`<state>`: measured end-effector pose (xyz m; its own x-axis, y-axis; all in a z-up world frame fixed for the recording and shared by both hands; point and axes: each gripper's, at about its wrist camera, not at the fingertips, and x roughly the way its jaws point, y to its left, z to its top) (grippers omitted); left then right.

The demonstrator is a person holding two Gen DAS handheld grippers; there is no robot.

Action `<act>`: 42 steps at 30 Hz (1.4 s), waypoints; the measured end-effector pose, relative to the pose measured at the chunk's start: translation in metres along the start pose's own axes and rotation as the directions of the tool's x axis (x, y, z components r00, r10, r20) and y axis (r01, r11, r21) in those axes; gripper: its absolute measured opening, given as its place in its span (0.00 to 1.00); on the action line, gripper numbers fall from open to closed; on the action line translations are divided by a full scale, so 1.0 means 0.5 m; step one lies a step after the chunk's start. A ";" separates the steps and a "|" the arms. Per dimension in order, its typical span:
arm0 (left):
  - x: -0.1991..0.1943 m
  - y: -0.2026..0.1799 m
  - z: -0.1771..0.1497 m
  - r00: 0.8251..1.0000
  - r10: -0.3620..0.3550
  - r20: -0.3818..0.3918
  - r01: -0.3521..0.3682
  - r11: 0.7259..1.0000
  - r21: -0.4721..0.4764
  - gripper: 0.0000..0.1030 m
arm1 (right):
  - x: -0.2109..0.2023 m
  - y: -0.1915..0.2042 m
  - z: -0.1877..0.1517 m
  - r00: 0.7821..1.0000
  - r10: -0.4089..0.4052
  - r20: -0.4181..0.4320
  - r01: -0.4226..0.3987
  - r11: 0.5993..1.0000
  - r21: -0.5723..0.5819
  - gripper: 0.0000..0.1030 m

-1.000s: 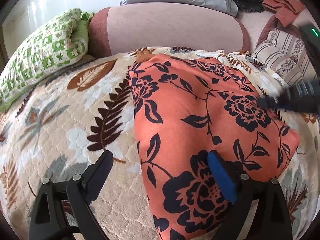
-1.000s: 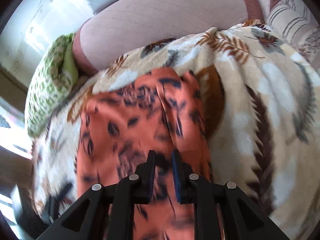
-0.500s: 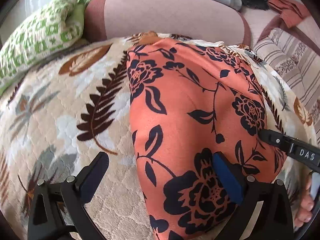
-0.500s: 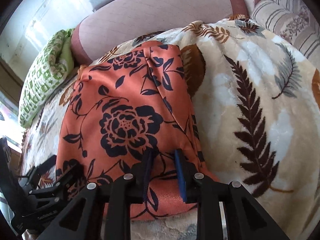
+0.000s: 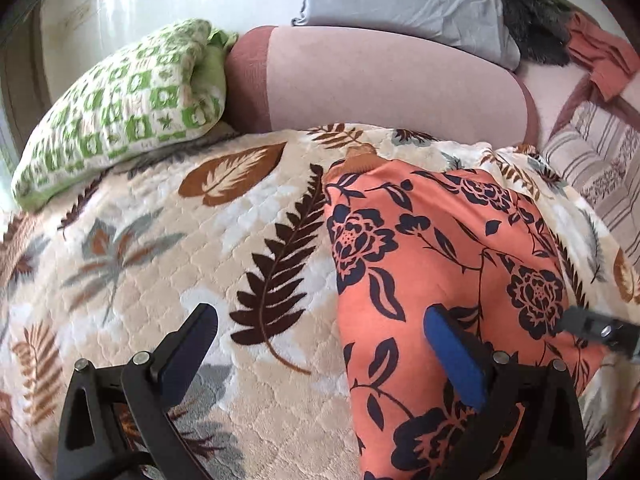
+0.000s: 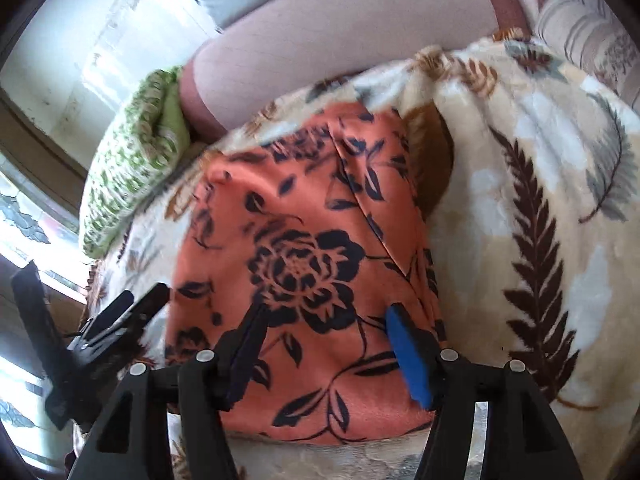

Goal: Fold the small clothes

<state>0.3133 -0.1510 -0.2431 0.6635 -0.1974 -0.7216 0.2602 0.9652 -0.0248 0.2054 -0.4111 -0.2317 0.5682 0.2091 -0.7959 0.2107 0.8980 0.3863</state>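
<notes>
At the far left of the left wrist view a green-and-white patterned pillow (image 5: 120,116) lies against the end of a pink bolster (image 5: 384,88), which runs across the back of the bed. A cream quilt printed with brown and grey leaves (image 5: 168,248) covers the bed in front of them. The left gripper (image 5: 320,344) stands wide apart over this quilt: its left finger hangs above bare quilt, its blue-padded right finger (image 5: 454,356) sits over the near part of the garment, and nothing is held between them. The orange cloth with dark navy flowers (image 5: 440,264) lies spread flat on the quilt to the right of centre, its far edge near the bolster. Behind the bolster rests a grey pillow (image 5: 404,4), with a dark furry item (image 5: 532,28) and a crumpled rust-coloured cloth (image 5: 604,56) further right. A striped cushion (image 5: 600,176) sits at the right edge, and the tip of the right gripper pokes in at the cloth's right side.

In the right wrist view, which is somewhat blurred, the left gripper shows at the lower left beside the cloth's edge. The green pillow (image 6: 132,184) and bolster (image 6: 340,44) lie beyond. The orange cloth (image 6: 304,240) fills the middle, and the right gripper (image 6: 324,344) hovers over its near edge with its jaws parted and empty. Leafy quilt (image 6: 540,208) extends to the right.
</notes>
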 end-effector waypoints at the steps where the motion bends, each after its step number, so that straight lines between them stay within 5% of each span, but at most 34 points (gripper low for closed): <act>1: 0.001 -0.004 0.000 1.000 0.003 -0.002 -0.003 1.000 0.008 0.99 | -0.006 0.004 0.001 1.000 0.003 0.015 -0.003 1.000 -0.008 0.64; 3: 0.003 -0.007 0.001 1.000 0.004 -0.005 -0.004 1.000 0.015 0.99 | -0.015 0.011 -0.001 0.999 -0.021 0.044 0.022 1.000 -0.022 0.63; 6: 0.003 -0.011 -0.002 1.000 0.006 -0.002 -0.006 1.000 0.028 0.99 | -0.013 0.010 -0.001 0.999 -0.035 0.038 0.036 0.999 -0.024 0.37; 10: 0.004 -0.017 -0.008 1.000 0.005 -0.006 -0.005 0.999 0.035 0.99 | 0.040 0.001 -0.013 0.993 -0.085 -0.083 0.082 0.996 -0.038 0.38; 14: 0.009 -0.025 -0.013 1.000 0.013 -0.007 -0.013 0.998 0.057 0.99 | 0.041 0.016 -0.010 0.991 -0.115 -0.074 0.109 0.991 -0.080 0.39; 18: 0.010 -0.025 -0.011 1.000 0.010 -0.006 -0.010 0.998 0.059 0.99 | 0.025 -0.001 -0.002 0.996 -0.048 -0.071 0.046 0.998 -0.030 0.39; 26: 0.012 -0.029 -0.006 1.000 0.006 -0.005 -0.005 0.998 0.062 0.99 | -0.030 -0.050 0.028 0.999 0.015 0.039 -0.017 0.999 0.037 0.59; 31: 0.012 -0.030 0.000 1.000 -0.003 -0.004 0.003 0.998 0.056 0.99 | -0.018 -0.096 0.034 0.998 0.052 0.021 -0.054 0.990 0.128 0.59; 42: 0.021 -0.036 0.012 1.000 -0.020 -0.010 0.021 0.999 0.050 0.99 | 0.004 -0.111 0.049 0.998 0.063 0.012 -0.064 0.989 0.134 0.61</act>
<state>0.3197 -0.1716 -0.2460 0.6511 -0.2151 -0.7278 0.3085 0.9512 -0.0051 0.2142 -0.4699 -0.2431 0.5894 0.2604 -0.7647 0.2787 0.8229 0.4950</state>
